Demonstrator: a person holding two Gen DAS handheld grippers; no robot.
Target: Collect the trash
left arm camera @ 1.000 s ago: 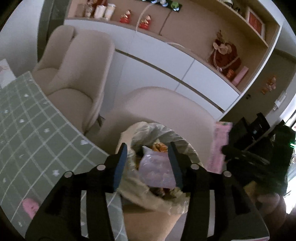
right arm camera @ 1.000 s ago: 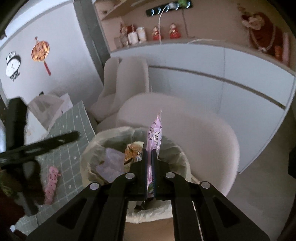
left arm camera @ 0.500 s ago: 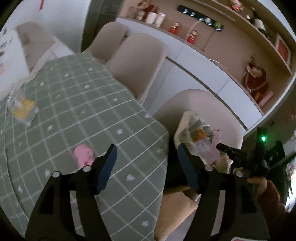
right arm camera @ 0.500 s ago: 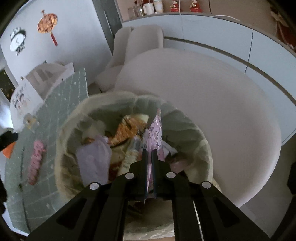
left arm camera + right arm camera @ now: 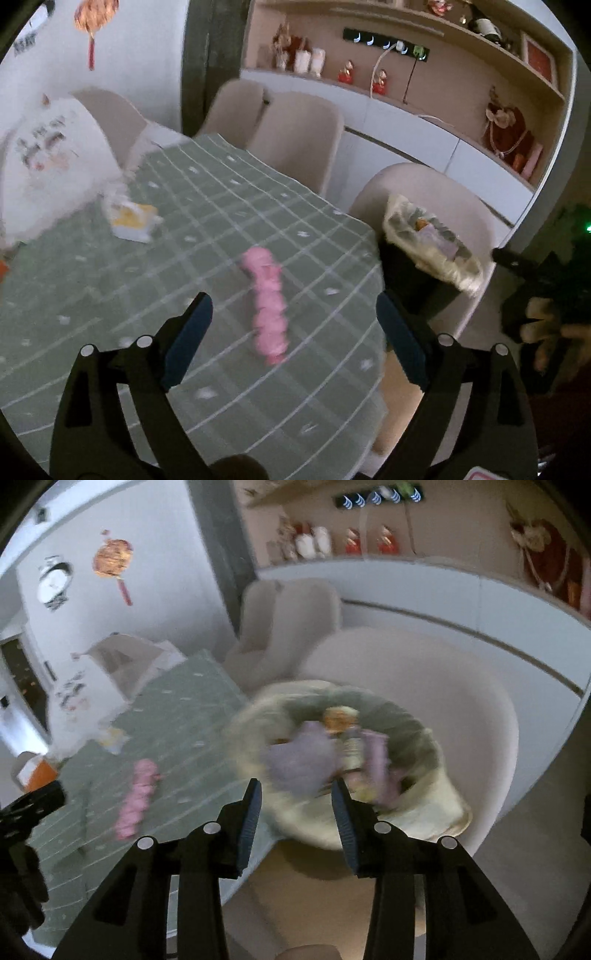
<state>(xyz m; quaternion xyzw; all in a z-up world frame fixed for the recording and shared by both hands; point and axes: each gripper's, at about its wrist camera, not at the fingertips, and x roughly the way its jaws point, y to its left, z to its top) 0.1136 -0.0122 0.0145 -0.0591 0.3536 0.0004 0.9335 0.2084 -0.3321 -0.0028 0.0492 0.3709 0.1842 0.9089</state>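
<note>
Left claw (image 5: 293, 332): jaws wide apart and just been opening, nothing between the pads; it hangs over the green checked worktop (image 5: 110, 295).
Pink wrapper (image 5: 267, 306): lies on the worktop, just beyond the left claw at about 12 o'clock, running lengthwise away from it; in the right wrist view it shows at 9 o'clock (image 5: 135, 799).
Right claw (image 5: 295, 805): jaws apart and just been opening, with nothing clamped; it hangs above the near rim of the trash bin (image 5: 443, 812).
Trash bin: lined with a pale bag and standing on a beige chair (image 5: 461, 701) beside the worktop's edge; in the left wrist view it sits at 2 o'clock (image 5: 461, 273).
Bin contents: a purple bag (image 5: 299, 757), an orange packet (image 5: 338, 718) and a pink packet (image 5: 376, 760) lie inside, all blurred.
Yellow packet (image 5: 131, 218): on the worktop at 10 o'clock, well apart from the pink wrapper.
Hand (image 5: 546, 332): at the right edge of the left wrist view, at 3 o'clock, holding the other tool.
</note>
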